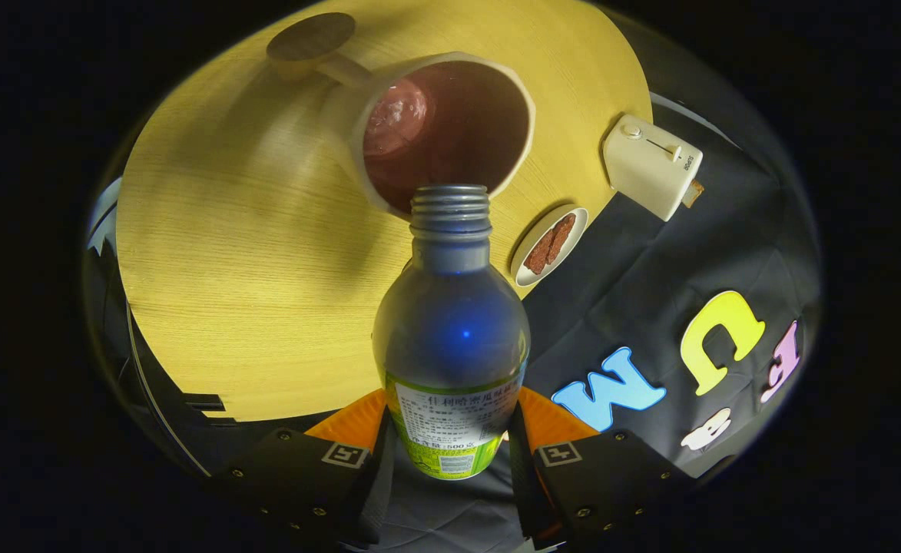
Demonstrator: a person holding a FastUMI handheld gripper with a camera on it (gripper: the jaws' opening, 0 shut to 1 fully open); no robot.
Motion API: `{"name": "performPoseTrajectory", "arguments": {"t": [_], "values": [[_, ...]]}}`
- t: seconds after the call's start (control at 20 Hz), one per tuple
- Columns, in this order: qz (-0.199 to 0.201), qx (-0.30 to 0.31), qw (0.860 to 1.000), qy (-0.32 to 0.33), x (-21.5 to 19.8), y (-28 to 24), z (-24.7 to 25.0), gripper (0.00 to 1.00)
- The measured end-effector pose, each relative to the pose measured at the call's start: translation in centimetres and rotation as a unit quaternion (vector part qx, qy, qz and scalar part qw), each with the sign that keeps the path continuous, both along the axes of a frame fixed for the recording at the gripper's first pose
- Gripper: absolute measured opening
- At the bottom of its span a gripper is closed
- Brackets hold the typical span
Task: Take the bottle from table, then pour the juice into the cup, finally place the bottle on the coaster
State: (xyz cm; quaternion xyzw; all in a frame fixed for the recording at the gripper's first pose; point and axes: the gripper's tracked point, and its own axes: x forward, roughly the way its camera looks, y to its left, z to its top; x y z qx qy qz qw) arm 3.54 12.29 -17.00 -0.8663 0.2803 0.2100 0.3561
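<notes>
Over the cup (450,130), gripper (450,453) (fingers clamped) tips bottle (450,330) mouth-first.

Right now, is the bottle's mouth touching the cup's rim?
Cannot tell. In the gripper view the bottle, shut in the tool, overlaps the cup rim, hiding any gap.

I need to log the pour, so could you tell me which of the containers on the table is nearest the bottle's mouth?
The cup, directly beyond the bottle held between the gripper fingers; the plate and toaster sit aside.
</notes>
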Motion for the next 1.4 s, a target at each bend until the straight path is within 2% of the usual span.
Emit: {"name": "performPoseTrajectory", "arguments": {"t": [0.7,1.2,1.4], "values": [[-0.006,0.006,1.000,0.004,0.1,-0.5,-0.2,0.65],[-0.027,0.093,0.995,0.004,-0.8,-0.6,-1.5,0.65],[-0.045,0.150,0.988,0.003,-1.3,-1.0,-2.1,0.65]]}}
